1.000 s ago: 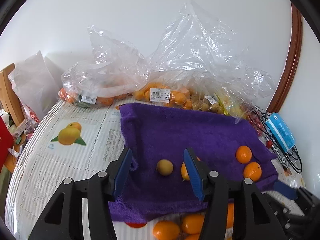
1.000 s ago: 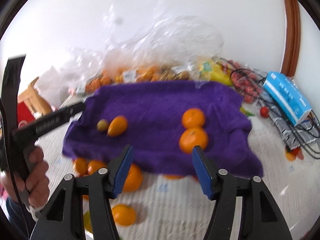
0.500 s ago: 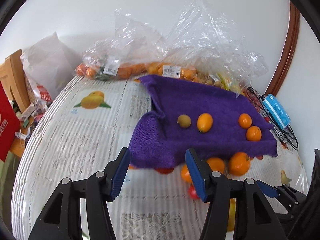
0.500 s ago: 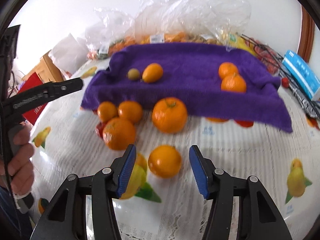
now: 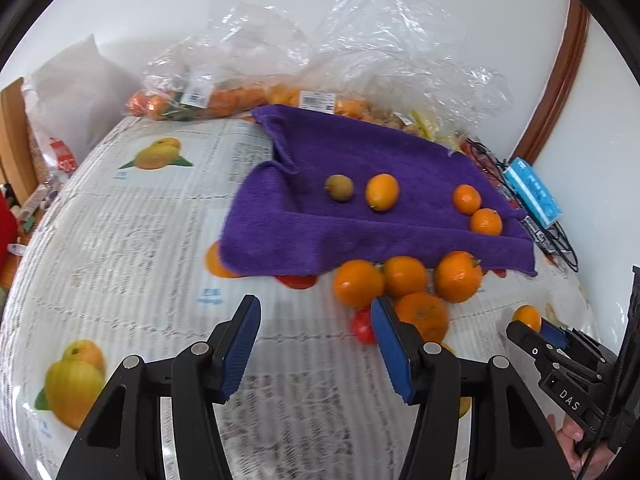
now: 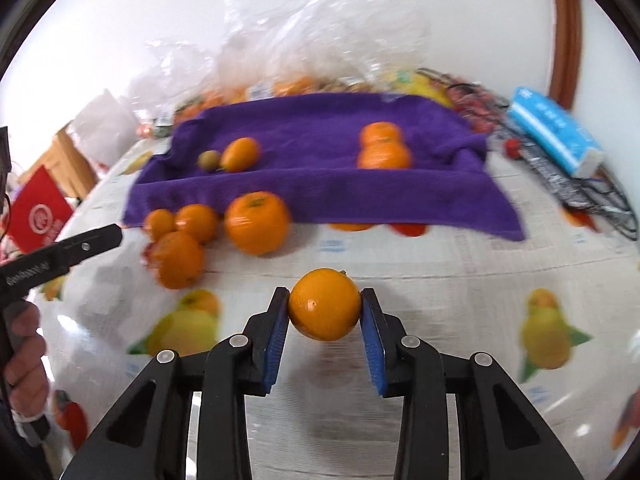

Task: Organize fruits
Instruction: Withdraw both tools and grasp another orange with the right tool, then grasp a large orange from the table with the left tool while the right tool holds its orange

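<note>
Fruit-print tablecloth [image 5: 120,240], white wall [image 5: 160,0]; right gripper [image 6: 325,312] pinching orange [image 6: 324,310], left gripper [image 5: 316,340] spread.

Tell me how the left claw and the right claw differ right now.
The right claw is shut on an orange, its blue pads pressing both sides; the left claw is open and holds nothing. The right claw sits away from the purple towel, out over the printed tablecloth; the left claw points at the loose oranges at the towel's front edge. Both have black frames with blue pads.
</note>
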`<action>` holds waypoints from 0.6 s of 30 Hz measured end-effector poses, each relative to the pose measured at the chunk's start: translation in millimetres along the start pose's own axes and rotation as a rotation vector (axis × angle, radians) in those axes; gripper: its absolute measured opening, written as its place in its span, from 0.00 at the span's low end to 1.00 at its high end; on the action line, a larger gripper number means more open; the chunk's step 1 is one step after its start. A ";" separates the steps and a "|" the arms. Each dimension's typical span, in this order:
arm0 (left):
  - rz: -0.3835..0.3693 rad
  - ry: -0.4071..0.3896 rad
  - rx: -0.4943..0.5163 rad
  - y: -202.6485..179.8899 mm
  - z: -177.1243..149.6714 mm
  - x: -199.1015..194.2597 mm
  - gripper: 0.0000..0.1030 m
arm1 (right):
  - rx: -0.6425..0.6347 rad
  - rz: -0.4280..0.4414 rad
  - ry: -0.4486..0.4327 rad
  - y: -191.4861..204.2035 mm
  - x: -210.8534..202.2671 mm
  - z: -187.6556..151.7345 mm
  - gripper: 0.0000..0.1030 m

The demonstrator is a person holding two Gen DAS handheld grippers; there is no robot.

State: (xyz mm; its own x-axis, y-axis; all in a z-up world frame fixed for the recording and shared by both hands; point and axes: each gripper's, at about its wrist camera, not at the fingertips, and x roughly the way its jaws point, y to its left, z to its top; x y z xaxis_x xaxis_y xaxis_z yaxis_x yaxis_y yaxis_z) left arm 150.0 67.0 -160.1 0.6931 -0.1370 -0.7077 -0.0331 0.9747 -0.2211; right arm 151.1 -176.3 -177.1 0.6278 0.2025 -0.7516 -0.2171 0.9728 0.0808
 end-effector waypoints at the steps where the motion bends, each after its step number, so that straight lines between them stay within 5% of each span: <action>1: -0.004 -0.002 0.003 -3.2 1.6 2.5 0.53 | 0.007 -0.008 -0.003 -6.9 -1.4 0.0 0.35; 9: -0.027 0.038 0.008 -16.4 7.2 29.9 0.49 | 0.038 -0.035 -0.008 -35.7 0.4 -0.6 0.35; 14: -0.053 0.067 0.011 -22.0 8.0 43.7 0.32 | 0.027 -0.022 -0.007 -36.0 12.8 8.8 0.35; 18: -0.049 0.042 0.022 -24.2 5.4 45.6 0.33 | 0.028 0.003 0.019 -36.3 21.3 10.9 0.35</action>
State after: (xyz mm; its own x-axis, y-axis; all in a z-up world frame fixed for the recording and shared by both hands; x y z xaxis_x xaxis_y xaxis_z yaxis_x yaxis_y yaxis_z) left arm 186.3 38.1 -183.4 0.6629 -0.1914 -0.7238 0.0163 0.9702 -0.2416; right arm 180.6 -206.1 -188.9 0.6128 0.2038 -0.7635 -0.1981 0.9749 0.1013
